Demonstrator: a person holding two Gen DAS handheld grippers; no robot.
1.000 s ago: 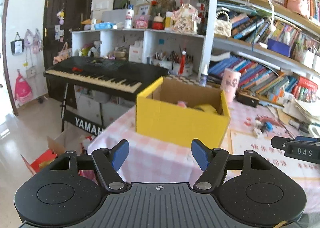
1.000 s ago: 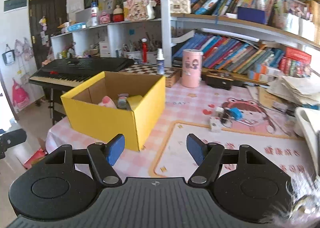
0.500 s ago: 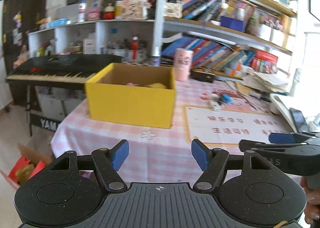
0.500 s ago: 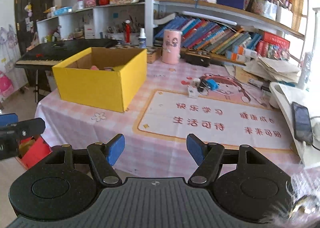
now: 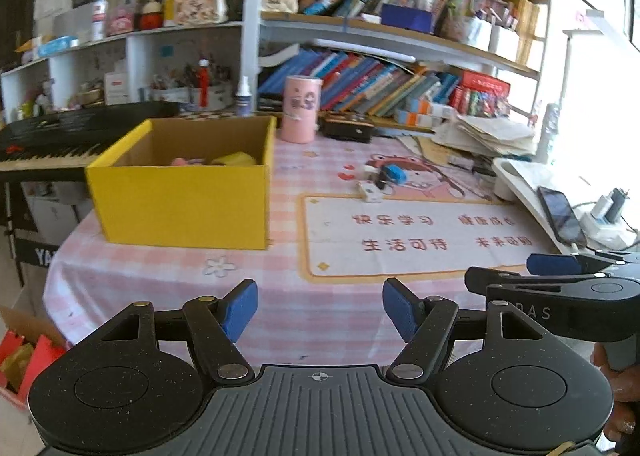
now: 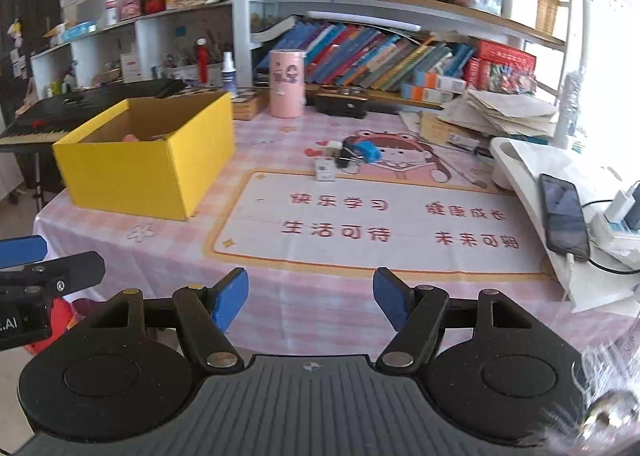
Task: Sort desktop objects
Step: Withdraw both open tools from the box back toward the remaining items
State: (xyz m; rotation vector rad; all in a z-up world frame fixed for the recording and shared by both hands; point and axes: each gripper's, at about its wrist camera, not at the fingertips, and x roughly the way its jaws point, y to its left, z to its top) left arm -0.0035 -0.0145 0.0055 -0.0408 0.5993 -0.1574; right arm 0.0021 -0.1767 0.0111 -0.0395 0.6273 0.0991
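A yellow cardboard box point(image 5: 180, 200) point(image 6: 132, 172) stands on the left of the pink checked table, with a pink item and a yellow item point(image 5: 234, 159) inside. Small loose objects, one blue point(image 5: 394, 173) point(image 6: 366, 150) and one white point(image 5: 370, 191) point(image 6: 325, 170), lie on the cartoon desk mat point(image 5: 420, 240) point(image 6: 380, 224). My left gripper point(image 5: 320, 310) hovers open and empty over the table's near edge. My right gripper point(image 6: 310, 298) is likewise open and empty, off the near edge; its side shows in the left wrist view.
A pink cylinder point(image 6: 286, 82) and a black case point(image 6: 340, 104) stand at the back under crowded bookshelves point(image 6: 380, 52). A white stand with a phone point(image 6: 562, 216) and a power strip point(image 6: 616, 224) fills the right side. A keyboard point(image 5: 60, 136) sits beyond the box.
Both views have swung right and pulled back from the box. The desk mat, phone and right side of the table have come into sight. Both grippers stayed open.
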